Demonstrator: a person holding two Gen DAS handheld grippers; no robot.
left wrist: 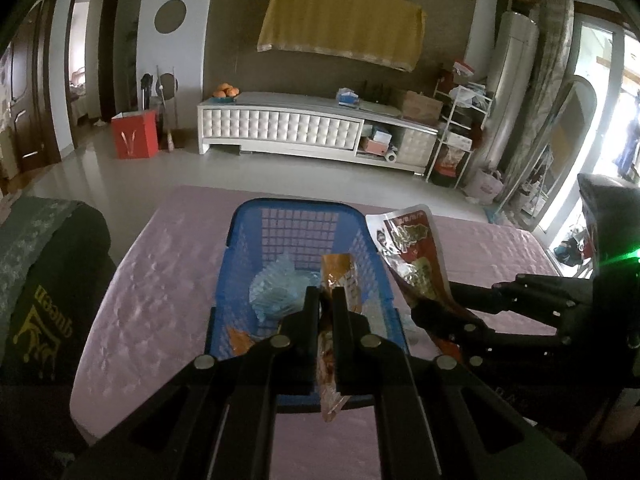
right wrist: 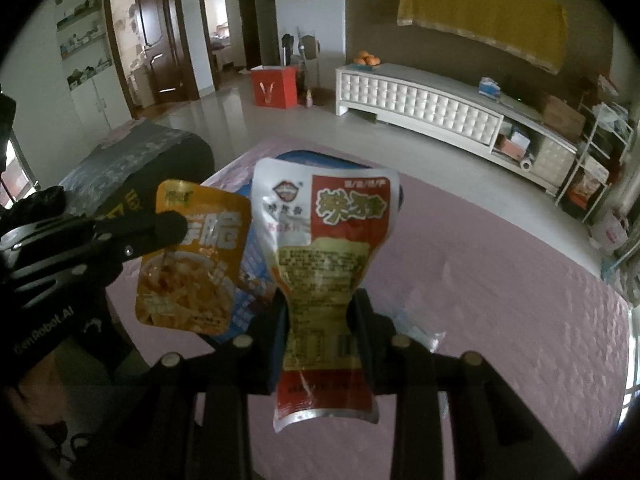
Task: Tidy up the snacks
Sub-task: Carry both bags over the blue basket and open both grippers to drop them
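Your left gripper [left wrist: 326, 300] is clamped on an orange snack packet [left wrist: 334, 280], seen edge-on and held above the blue plastic basket [left wrist: 244, 224]. Your right gripper [right wrist: 322, 308] pinches a red-and-white snack pouch [right wrist: 328, 240] at its narrowed middle, holding it upright in the air just right of the basket. Inside the basket lie a clear bluish wrapper [left wrist: 276, 284] and another orange packet [left wrist: 240, 338]. The basket sits on a pink quilted surface [left wrist: 160, 264]. Behind stands a white low cabinet [left wrist: 280, 124].

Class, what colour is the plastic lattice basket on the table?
Blue lattice basket; clearest in the left wrist view.
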